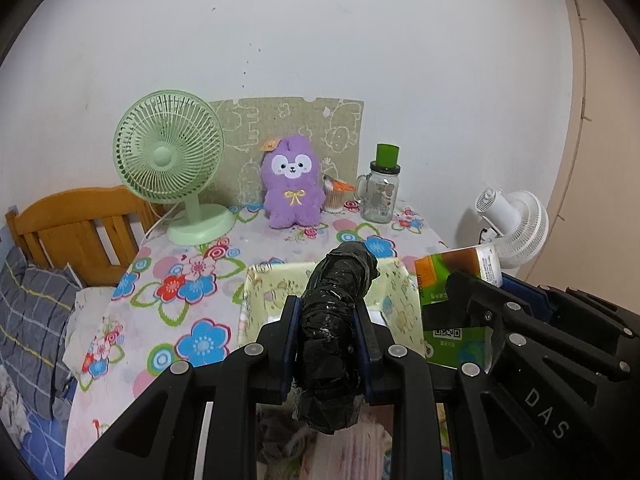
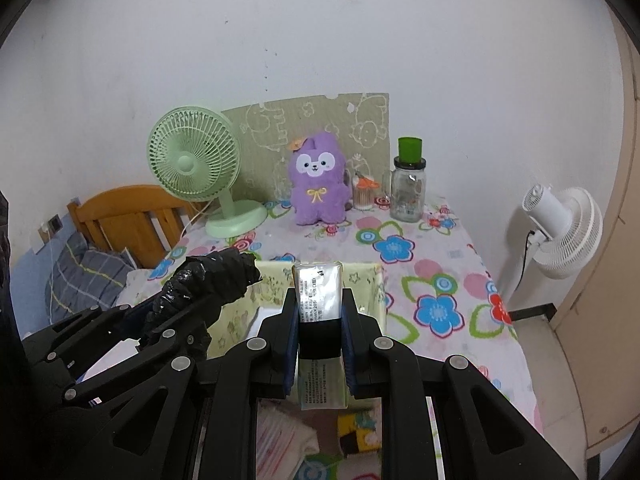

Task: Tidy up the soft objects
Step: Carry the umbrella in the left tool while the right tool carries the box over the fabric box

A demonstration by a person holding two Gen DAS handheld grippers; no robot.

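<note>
My left gripper [image 1: 326, 326] is shut on a black plastic roll [image 1: 336, 320], held above a pale yellow-green fabric box [image 1: 276, 280]. The roll also shows in the right wrist view [image 2: 208, 284]. My right gripper [image 2: 322, 322] is shut on a tissue pack [image 2: 320, 296], green and orange in the left wrist view [image 1: 456, 284], also held over the box [image 2: 360, 280]. A purple plush toy [image 1: 292, 182] sits upright at the back of the table. Soft fabric items [image 2: 292, 436] lie below the grippers.
A floral tablecloth [image 1: 192, 292] covers the table. At the back stand a green fan [image 1: 172, 168], a glass jar with green lid [image 1: 380, 188], a cotton swab tub [image 1: 336, 196] and a cardboard panel. A white fan [image 2: 560, 232] stands right. A wooden bed with pillow [image 1: 36, 320] lies left.
</note>
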